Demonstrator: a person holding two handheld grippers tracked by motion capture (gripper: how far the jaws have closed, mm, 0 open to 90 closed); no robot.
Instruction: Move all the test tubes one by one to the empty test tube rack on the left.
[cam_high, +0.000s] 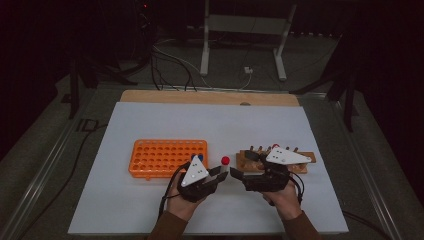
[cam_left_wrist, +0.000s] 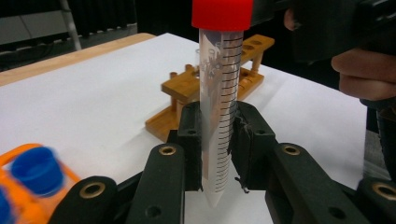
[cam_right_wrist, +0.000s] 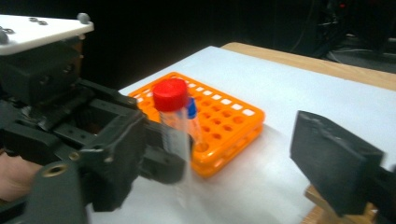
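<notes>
Jaws first: the left gripper (cam_left_wrist: 217, 154) is pinching the clear graduated tube with the red screw cap (cam_left_wrist: 219, 93) low on its body, holding it upright over the white table mat (cam_high: 150, 125), while the right gripper (cam_high: 239, 176) has its jaws spread with nothing in them. So the handoff between the hands looks done; what's left, I'd guess, is dropping the tube into the orange plastic tube rack (cam_high: 165, 157) on the left. The left gripper view shows the tube's pointed tip hanging free, with the wooden peg rack (cam_left_wrist: 210, 88) behind it. The high view barely shows more than the red cap.
</notes>
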